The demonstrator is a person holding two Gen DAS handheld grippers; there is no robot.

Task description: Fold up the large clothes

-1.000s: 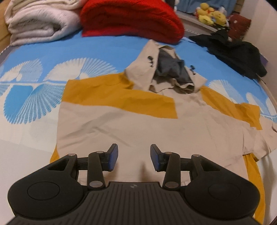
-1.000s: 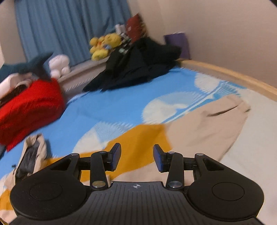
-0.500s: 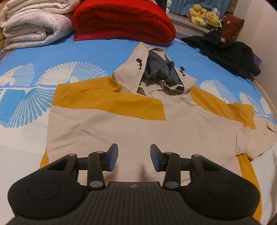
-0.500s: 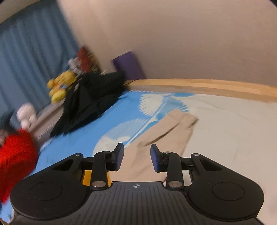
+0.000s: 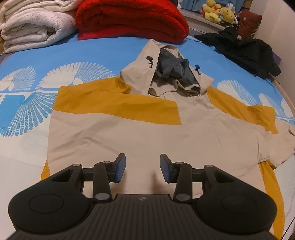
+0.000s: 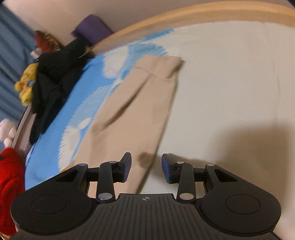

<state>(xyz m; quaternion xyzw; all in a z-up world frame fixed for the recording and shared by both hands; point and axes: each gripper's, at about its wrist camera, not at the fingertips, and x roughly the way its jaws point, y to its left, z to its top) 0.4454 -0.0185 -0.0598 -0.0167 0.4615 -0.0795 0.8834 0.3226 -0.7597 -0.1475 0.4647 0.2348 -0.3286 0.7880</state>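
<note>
A beige and mustard hooded jacket (image 5: 140, 133) lies spread flat on the bed, hood (image 5: 166, 73) toward the far end. My left gripper (image 5: 142, 170) hovers open above the jacket's lower body, nothing between its fingers. The right wrist view shows the jacket's beige sleeve (image 6: 136, 103) stretched toward the bed's side edge, cuff at the far end. My right gripper (image 6: 146, 169) hangs open just above the sleeve's near part, the sleeve's edge under the gap, pads not touching cloth.
A folded white blanket (image 5: 31, 27) and red blanket (image 5: 129, 18) lie at the head of the bed. Black clothes (image 5: 245, 49) (image 6: 53, 77) are heaped at the far right, by yellow plush toys (image 5: 215, 13). A wooden bed rail (image 6: 166, 24) runs beyond the sleeve.
The right gripper swung right and down, rolling, from the mustard shoulder area out over the beige sleeve. The left gripper's view shifted only slightly, showing a little more of the jacket.
</note>
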